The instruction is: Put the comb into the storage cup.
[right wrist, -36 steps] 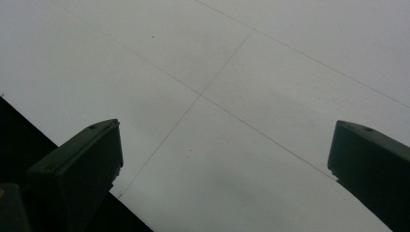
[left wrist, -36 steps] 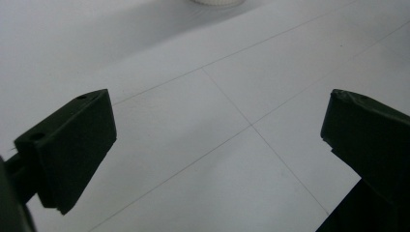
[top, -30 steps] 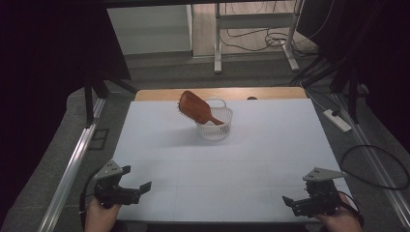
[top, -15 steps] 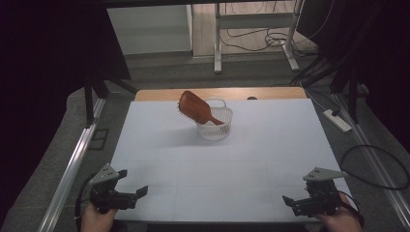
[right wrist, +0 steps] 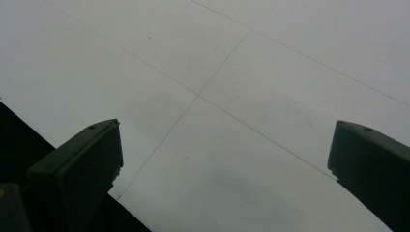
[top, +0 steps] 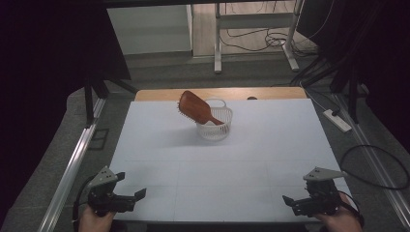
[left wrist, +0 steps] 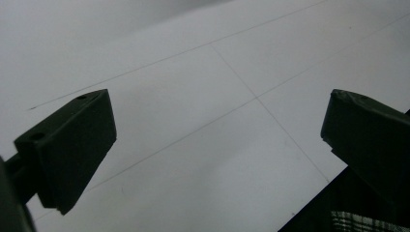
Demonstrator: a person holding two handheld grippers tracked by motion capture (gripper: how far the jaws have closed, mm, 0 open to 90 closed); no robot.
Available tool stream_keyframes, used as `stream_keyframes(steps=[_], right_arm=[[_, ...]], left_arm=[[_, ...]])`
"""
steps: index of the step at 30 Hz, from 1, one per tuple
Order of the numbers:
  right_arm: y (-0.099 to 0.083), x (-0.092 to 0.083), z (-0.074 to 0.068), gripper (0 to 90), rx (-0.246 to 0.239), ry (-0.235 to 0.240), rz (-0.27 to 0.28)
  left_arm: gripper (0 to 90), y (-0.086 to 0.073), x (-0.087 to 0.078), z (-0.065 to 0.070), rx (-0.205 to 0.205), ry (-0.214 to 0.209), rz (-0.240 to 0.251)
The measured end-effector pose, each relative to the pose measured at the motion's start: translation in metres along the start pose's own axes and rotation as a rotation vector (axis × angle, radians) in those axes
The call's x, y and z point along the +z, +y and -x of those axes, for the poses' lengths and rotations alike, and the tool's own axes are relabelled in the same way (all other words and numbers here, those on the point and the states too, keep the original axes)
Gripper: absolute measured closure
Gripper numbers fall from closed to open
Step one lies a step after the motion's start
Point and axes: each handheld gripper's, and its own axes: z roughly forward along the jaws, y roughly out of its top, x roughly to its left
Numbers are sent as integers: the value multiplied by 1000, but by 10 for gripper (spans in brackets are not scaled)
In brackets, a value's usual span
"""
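A brown wooden hairbrush (top: 196,108) leans in a small white wire basket (top: 215,126) at the far middle of the white table top (top: 217,164); its head sticks out up and to the left. My left gripper (top: 137,197) rests open at the near left corner, nothing between its jaws. At the near right corner my right gripper (top: 289,202) is open too and holds nothing. In the left gripper view (left wrist: 217,145) and the right gripper view (right wrist: 222,159) the jaws stand wide apart over bare white surface crossed by thin lines.
A wooden strip (top: 222,93) runs along the table's far edge. A metal rail (top: 72,169) flanks the left side. A power strip (top: 337,120) and cables (top: 372,164) lie on the floor at the right. Table legs (top: 217,43) stand beyond.
My left gripper has drawn back a little toward the near left corner. The right gripper, the brush and the basket have stayed put.
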Motion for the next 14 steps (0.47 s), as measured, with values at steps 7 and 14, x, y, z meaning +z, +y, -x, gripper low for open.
stream_keyframes(steps=[7,14], right_arm=[[0,0,0,0,-1,-2,0],[0,1,0,0,-5,-2,-4]], left_arm=[[1,-1,-1,3,18,26,-33],[2,-1,-1,1,2,7,-31]])
